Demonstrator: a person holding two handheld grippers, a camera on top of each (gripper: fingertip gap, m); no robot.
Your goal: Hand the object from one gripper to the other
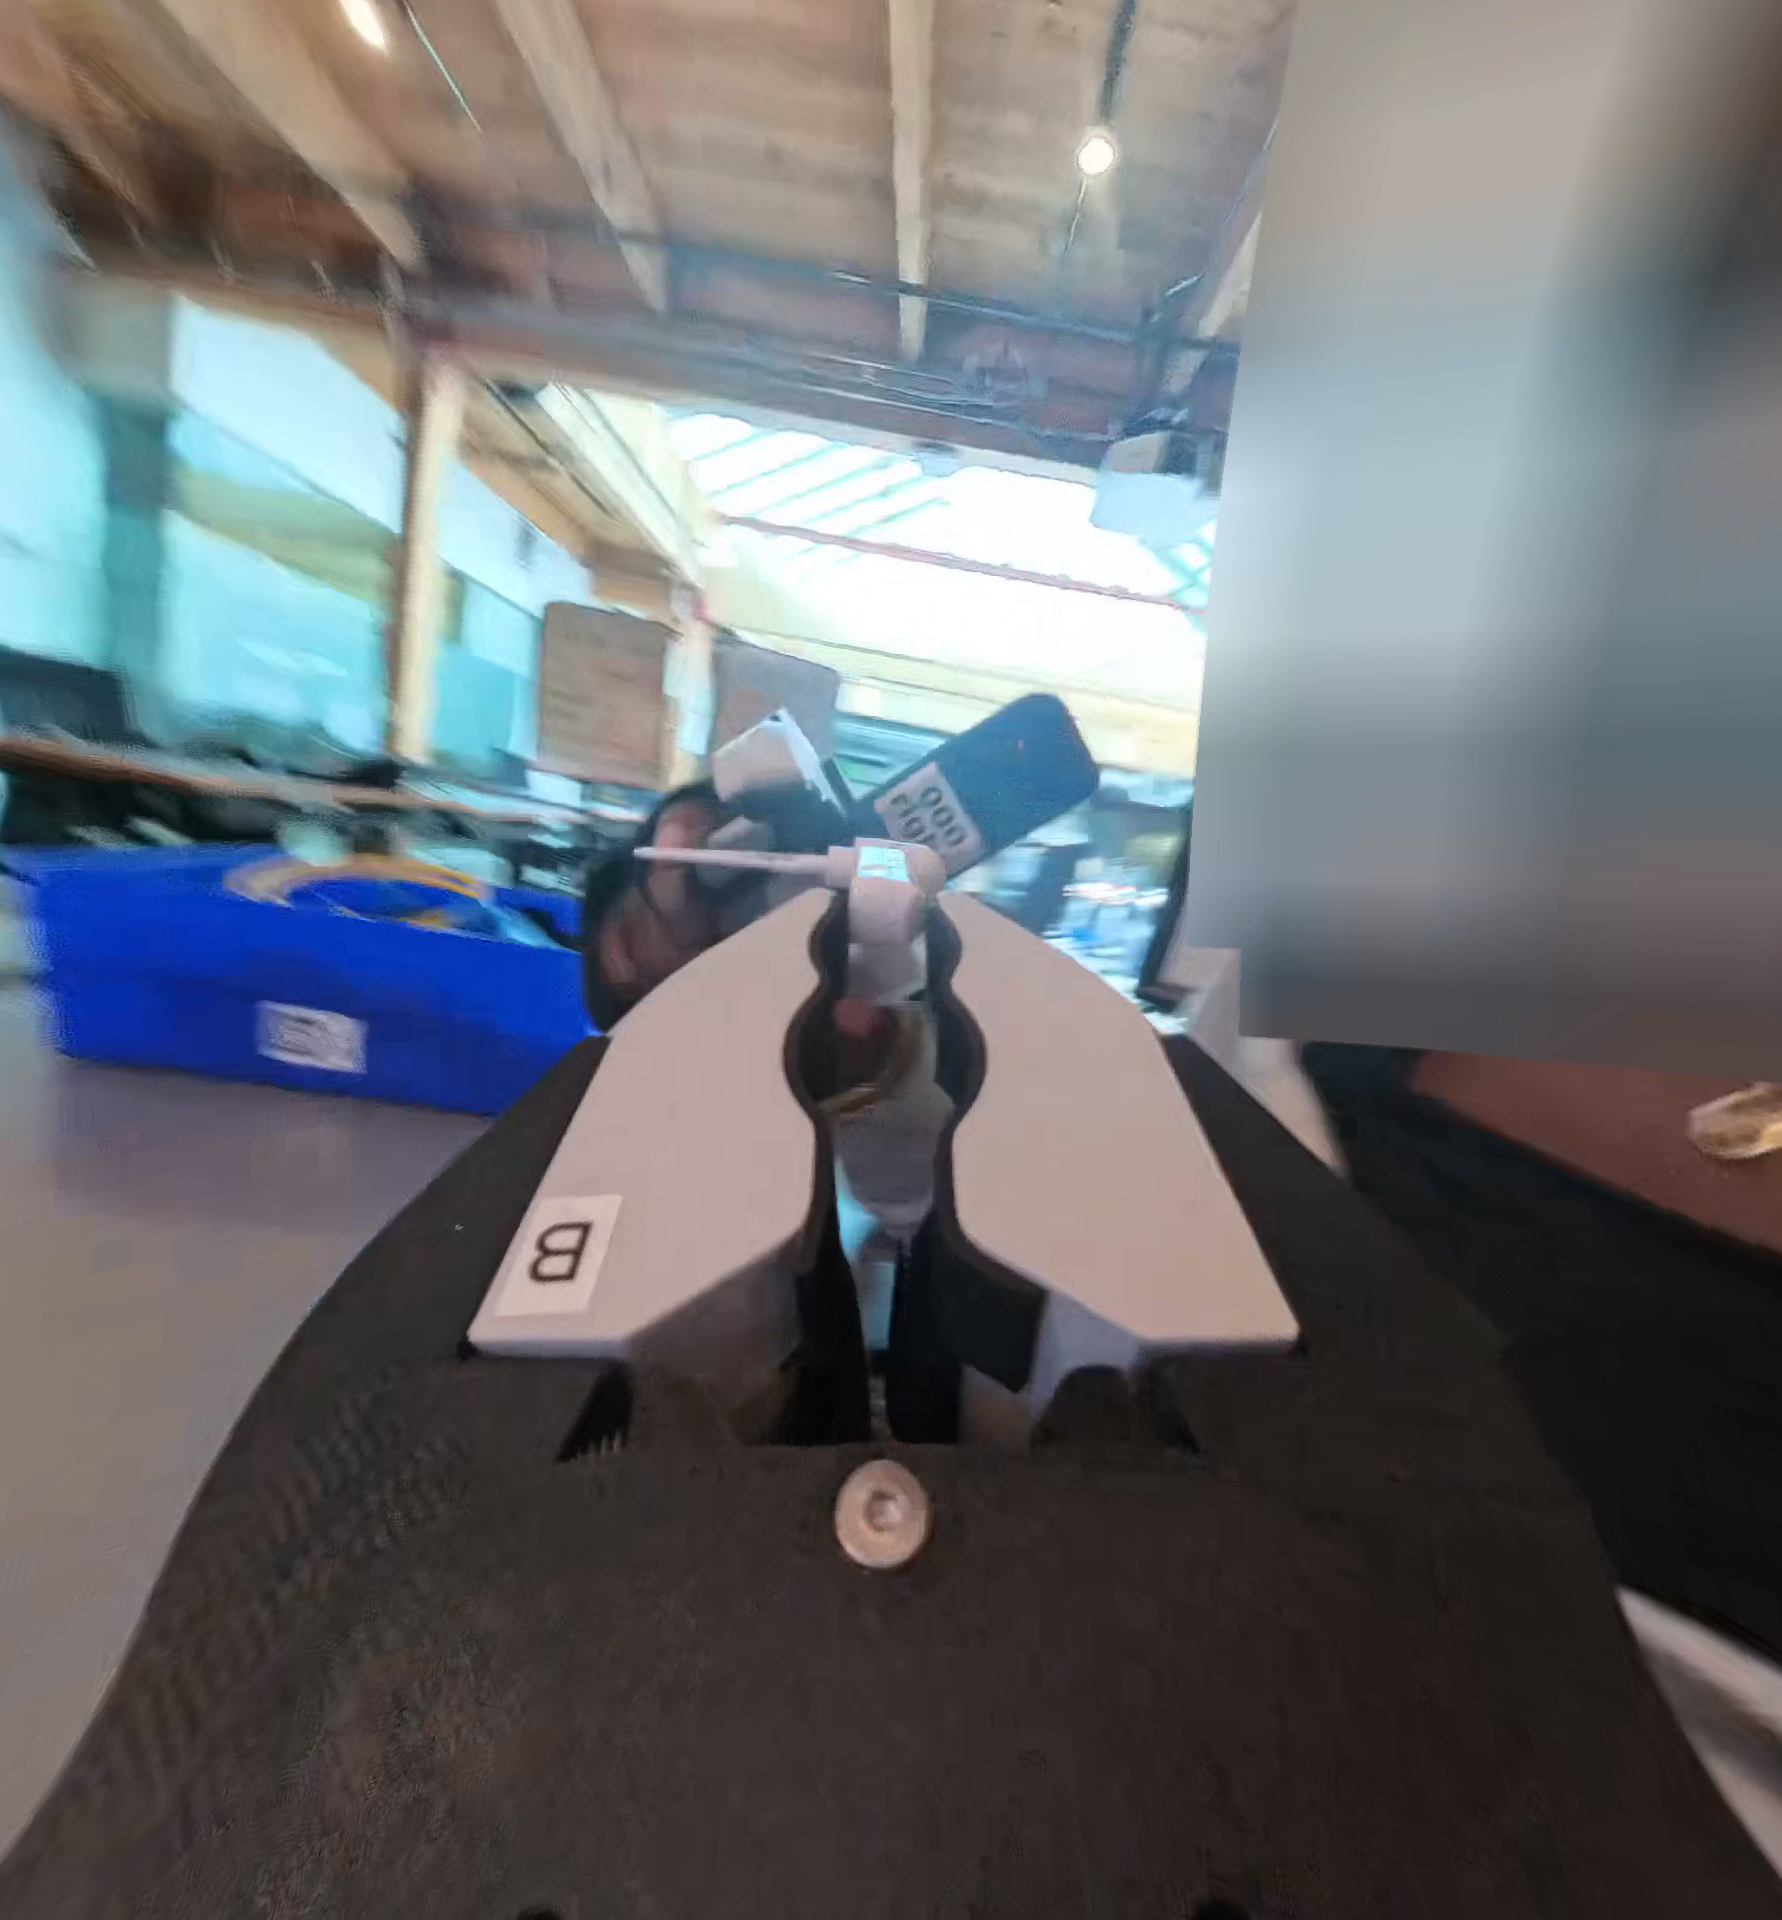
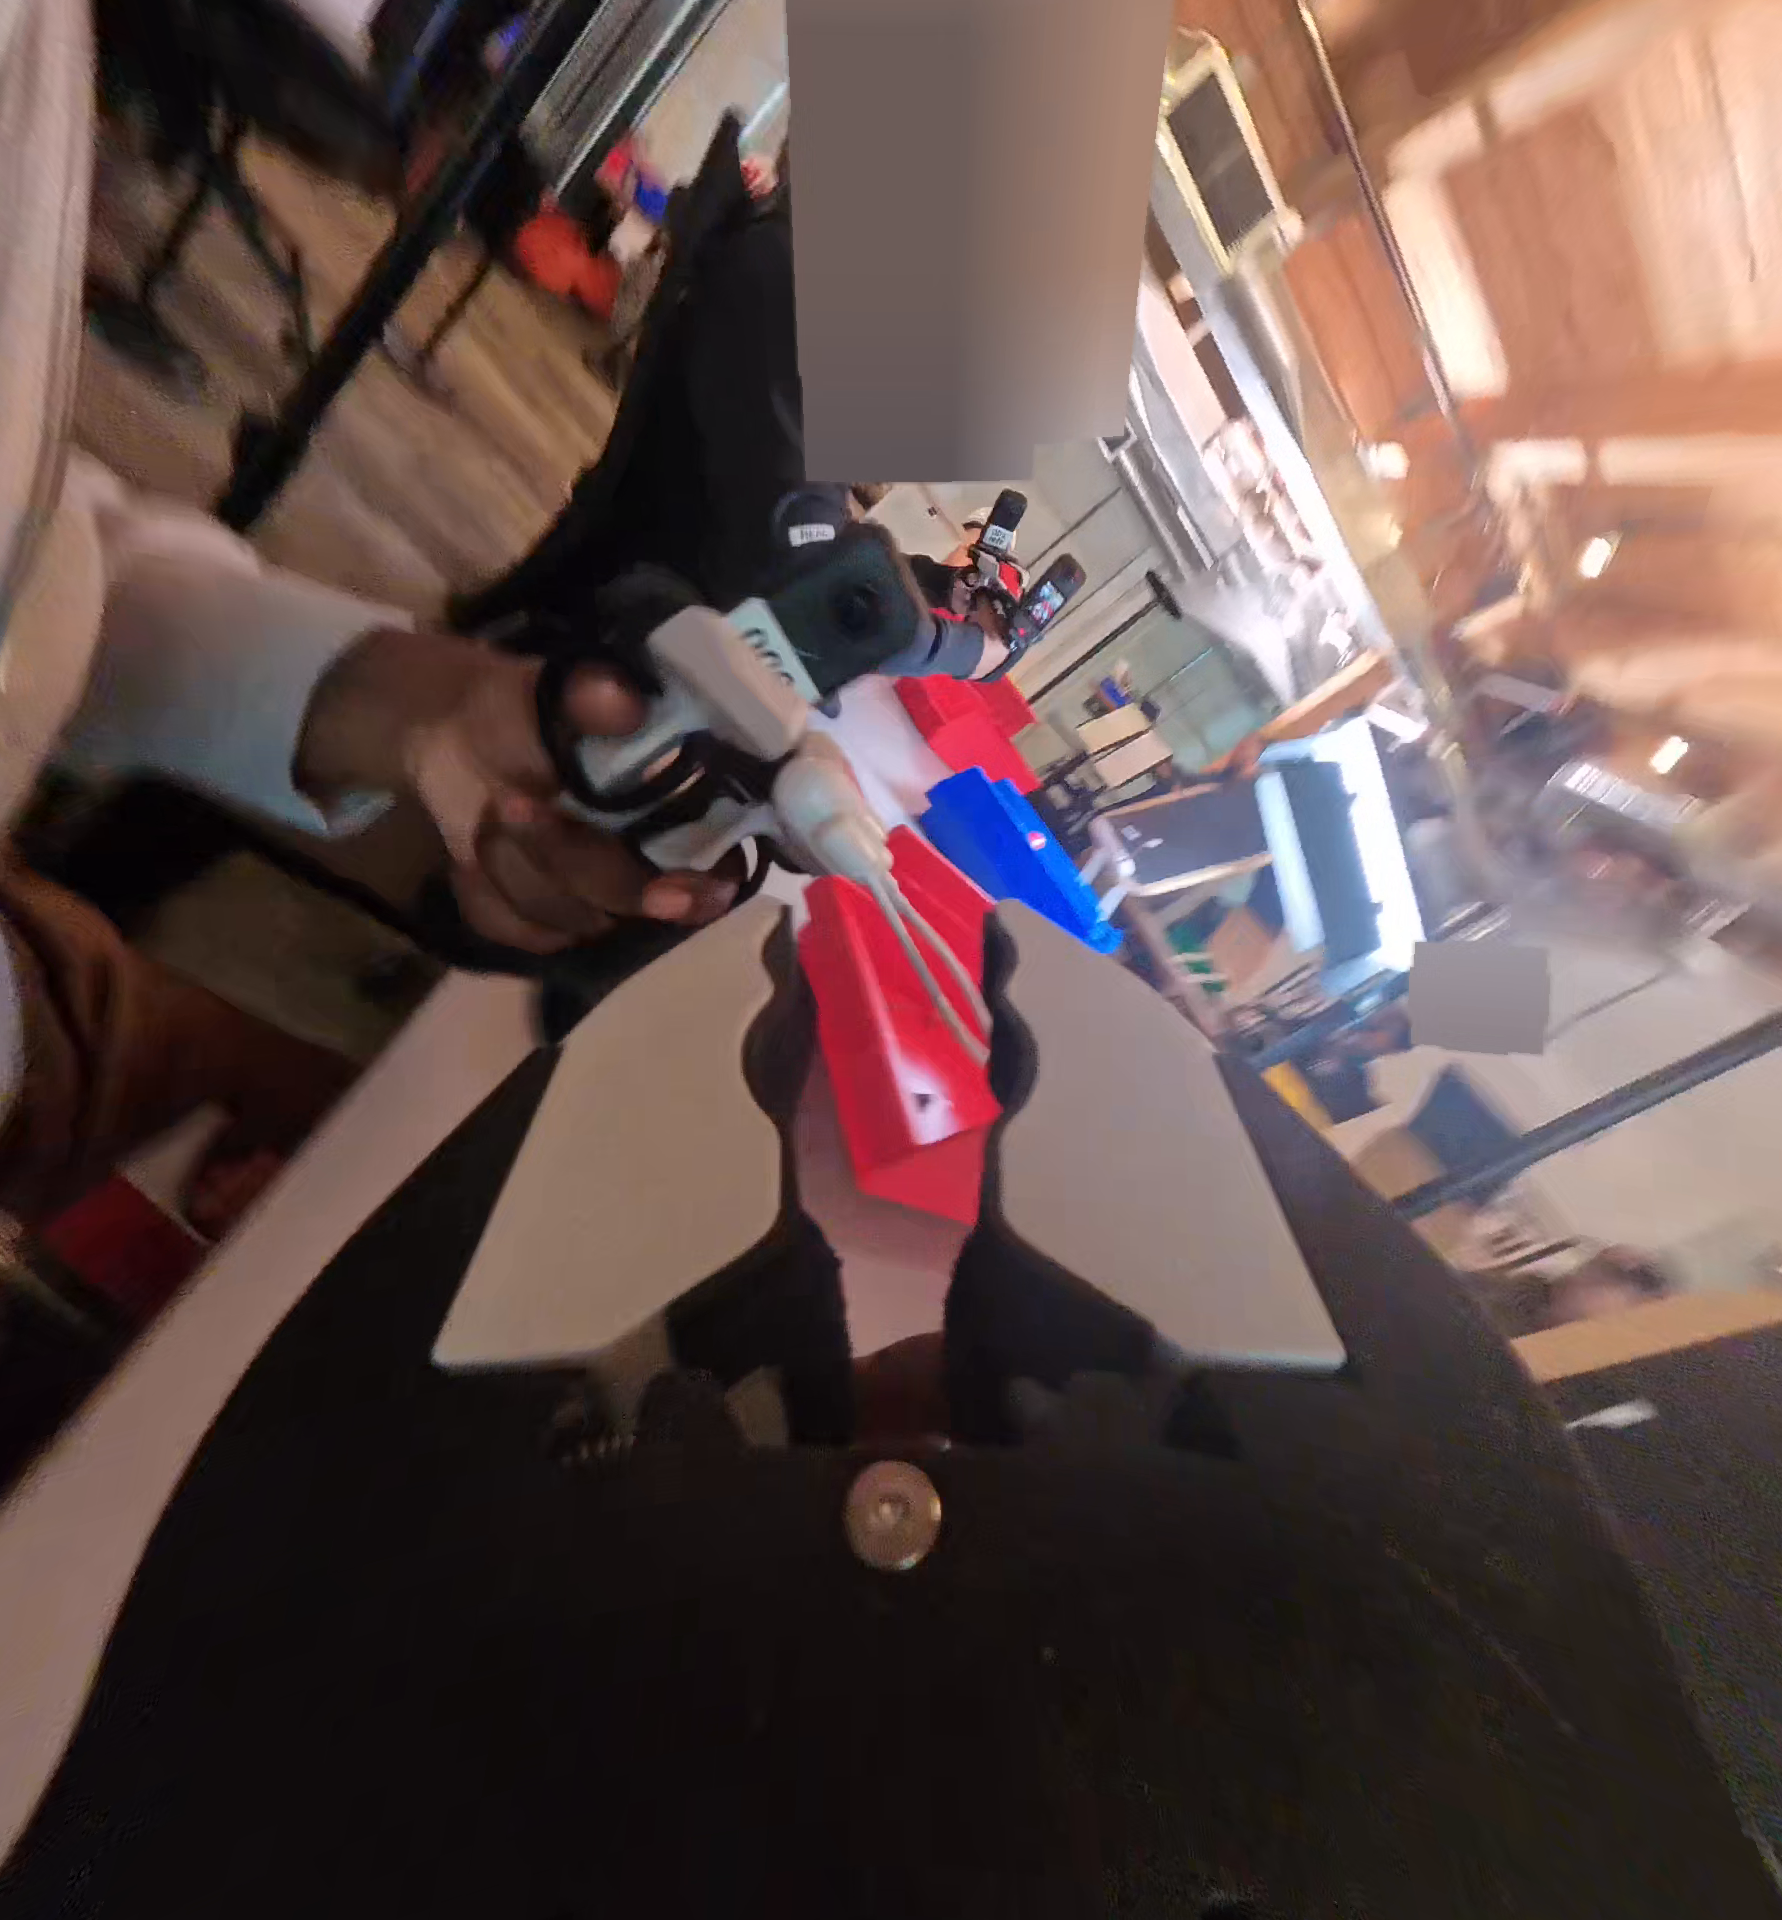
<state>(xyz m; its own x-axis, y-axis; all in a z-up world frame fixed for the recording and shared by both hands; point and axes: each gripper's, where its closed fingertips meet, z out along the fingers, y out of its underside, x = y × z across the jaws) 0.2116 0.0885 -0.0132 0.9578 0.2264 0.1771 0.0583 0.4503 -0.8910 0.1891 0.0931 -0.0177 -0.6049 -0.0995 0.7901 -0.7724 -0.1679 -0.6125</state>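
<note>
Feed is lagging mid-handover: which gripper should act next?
Right. The right gripper is open, with the white plug-ended cord reaching between its grey fingers; the left gripper is shut on the plug end.

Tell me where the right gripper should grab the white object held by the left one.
Probably grip the thin tail of the white object, coming from its free end: the left gripper covers the thick end, and the tail reaches between the fingers of the open right gripper.
</note>
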